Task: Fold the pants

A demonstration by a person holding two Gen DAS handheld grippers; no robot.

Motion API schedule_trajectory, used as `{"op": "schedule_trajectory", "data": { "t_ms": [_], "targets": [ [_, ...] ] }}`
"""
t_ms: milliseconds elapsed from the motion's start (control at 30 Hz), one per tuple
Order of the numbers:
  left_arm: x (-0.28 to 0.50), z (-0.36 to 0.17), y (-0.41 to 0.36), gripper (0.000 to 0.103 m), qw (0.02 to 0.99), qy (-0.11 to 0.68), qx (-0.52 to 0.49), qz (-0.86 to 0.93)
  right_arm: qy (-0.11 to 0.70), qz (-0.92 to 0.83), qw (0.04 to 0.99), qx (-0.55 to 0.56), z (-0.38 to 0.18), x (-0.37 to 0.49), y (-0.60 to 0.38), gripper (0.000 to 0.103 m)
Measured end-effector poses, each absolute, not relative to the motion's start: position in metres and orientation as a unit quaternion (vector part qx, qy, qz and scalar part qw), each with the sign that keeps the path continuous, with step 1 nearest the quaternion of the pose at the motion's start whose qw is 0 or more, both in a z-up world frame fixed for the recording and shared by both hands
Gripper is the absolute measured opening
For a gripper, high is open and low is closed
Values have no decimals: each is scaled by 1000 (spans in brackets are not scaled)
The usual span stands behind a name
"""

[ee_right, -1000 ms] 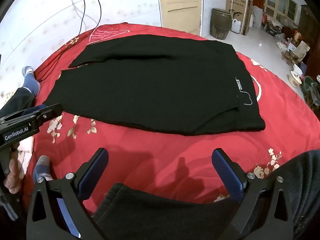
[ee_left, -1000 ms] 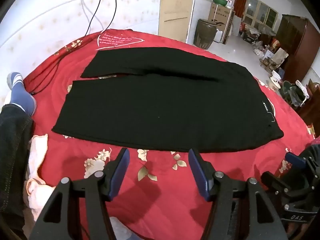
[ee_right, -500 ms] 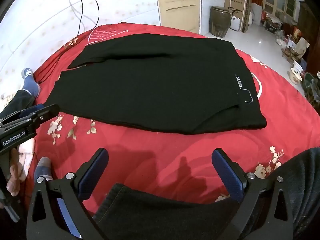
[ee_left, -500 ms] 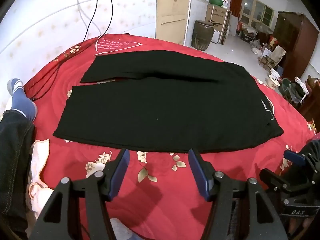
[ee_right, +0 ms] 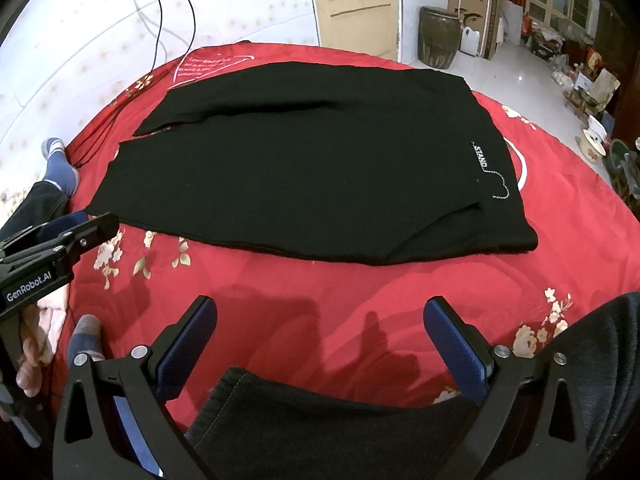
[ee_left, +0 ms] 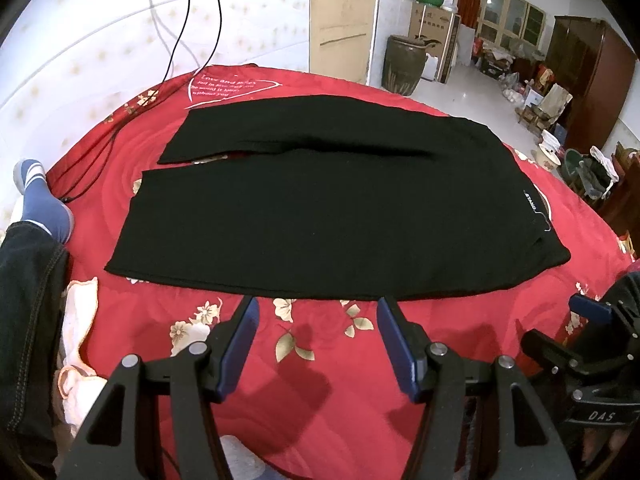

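Black pants [ee_left: 320,208] [ee_right: 304,168] lie flat on a red bedspread [ee_left: 320,368] [ee_right: 320,300], both legs pointing left and the waist at the right with white "STAND" lettering [ee_right: 480,156]. My left gripper [ee_left: 316,332] is open, its blue-padded fingers hovering just short of the near leg's front edge. My right gripper [ee_right: 320,336] is open wide, further back from the pants, above a person's dark denim knee [ee_right: 320,424]. Neither holds anything. Each gripper shows at the edge of the other's view.
A person's leg in dark jeans with a blue sock [ee_left: 36,200] rests at the bed's left edge. Black cables [ee_left: 192,32] run down the white wall onto the bed. Beyond the bed stand a large brown jar [ee_left: 404,64], boxes and a wooden cabinet [ee_left: 592,80].
Both grippers have drifted slightly, the left one tilting up a little, so the pants sit lower in its view. The pants have not moved, and both grippers stay open.
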State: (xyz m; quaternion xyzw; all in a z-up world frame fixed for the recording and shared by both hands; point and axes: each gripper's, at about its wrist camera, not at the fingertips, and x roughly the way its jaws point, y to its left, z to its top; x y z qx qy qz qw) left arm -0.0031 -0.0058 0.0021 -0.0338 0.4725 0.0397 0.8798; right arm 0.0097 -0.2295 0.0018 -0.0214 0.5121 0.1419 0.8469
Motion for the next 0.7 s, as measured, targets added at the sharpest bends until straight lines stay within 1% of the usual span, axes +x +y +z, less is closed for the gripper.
{"op": "schedule_trajectory", "data": {
  "t_ms": [700],
  "targets": [
    [-4,-1,-8,64,882,470,-25,37,513,142,846,-29,1,9,-227,103]
  ]
}}
